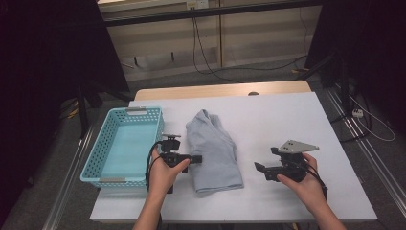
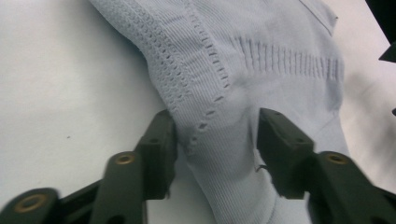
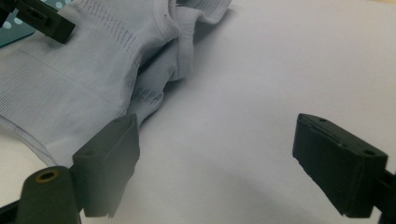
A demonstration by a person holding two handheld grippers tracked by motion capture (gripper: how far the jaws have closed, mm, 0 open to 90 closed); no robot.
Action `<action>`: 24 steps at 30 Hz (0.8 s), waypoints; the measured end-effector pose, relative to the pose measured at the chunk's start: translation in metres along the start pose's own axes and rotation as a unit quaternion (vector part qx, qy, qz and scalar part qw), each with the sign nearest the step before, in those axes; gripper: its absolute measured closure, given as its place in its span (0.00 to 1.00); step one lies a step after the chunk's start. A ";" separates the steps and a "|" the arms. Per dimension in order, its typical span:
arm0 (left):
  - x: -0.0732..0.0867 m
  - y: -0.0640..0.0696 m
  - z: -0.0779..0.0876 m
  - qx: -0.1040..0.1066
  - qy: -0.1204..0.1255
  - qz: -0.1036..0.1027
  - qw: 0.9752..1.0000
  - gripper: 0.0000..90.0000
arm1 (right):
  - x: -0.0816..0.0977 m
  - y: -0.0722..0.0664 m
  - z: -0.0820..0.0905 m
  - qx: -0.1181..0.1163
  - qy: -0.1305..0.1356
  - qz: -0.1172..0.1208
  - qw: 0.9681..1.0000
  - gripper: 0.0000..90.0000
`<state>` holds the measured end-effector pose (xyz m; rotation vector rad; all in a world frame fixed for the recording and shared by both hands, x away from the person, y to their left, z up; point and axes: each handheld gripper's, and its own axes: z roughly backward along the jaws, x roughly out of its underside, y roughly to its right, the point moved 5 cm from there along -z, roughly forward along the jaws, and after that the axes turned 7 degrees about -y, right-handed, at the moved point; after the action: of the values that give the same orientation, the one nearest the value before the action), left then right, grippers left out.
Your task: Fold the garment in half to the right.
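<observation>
- Overhead, a white table top (image 1: 282,120) fills the middle of the high view, with a strip of bare wood along its far edge and grey floor beyond, where black cables trail past a pale wall panel.
- Dark curtains close off both sides of the room.
- At the table's left stands a light blue plastic basket (image 1: 98,158), with nothing visible inside it.
- Just beside the basket, a pale grey knitted garment (image 1: 213,148) lies flat, running from the far middle towards the near edge.
- What kind of garment it is cannot be told; its ribbing and rows of small holes show only in the left gripper view.
- Both forearms are cut off by the bottom edge of the high view.
- At the garment's left edge, the left gripper (image 2: 215,135) has its jaws set on either side of a raised fold of the cloth, touching it on both sides.
- Right of the garment and apart from it, the right gripper (image 3: 215,163) is held low over bare table, pointing towards the cloth, jaws spread wide with nothing between them.
</observation>
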<state>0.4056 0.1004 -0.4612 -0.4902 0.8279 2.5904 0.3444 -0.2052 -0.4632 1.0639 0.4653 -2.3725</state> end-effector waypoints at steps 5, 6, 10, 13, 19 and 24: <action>0.003 0.001 -0.006 0.005 -0.002 0.019 1.000 0.47 | -0.001 -0.002 -0.002 -0.003 -0.002 0.002 1.000 0.17; 0.003 0.001 -0.007 0.005 -0.003 0.017 1.000 0.47 | -0.002 -0.002 -0.002 -0.003 -0.003 0.002 1.000 0.17; 0.003 0.001 -0.015 0.012 -0.005 0.029 1.000 0.47 | -0.001 -0.004 -0.002 -0.003 -0.002 0.005 1.000 0.16; 0.002 0.002 -0.021 0.017 -0.013 0.027 0.999 0.47 | 0.000 -0.005 -0.002 -0.004 -0.004 0.005 1.000 0.17; -0.003 0.006 -0.030 0.024 -0.016 0.029 0.999 0.50 | 0.005 -0.003 0.005 0.004 -0.003 -0.002 1.000 0.17; -0.010 0.010 -0.039 0.030 -0.012 0.036 0.999 0.53 | 0.011 0.003 0.013 0.013 0.002 -0.015 1.000 0.17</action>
<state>0.4181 0.0668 -0.4818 -0.4187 0.9274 2.6220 0.3321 -0.2172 -0.4632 1.0796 0.4561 -2.4099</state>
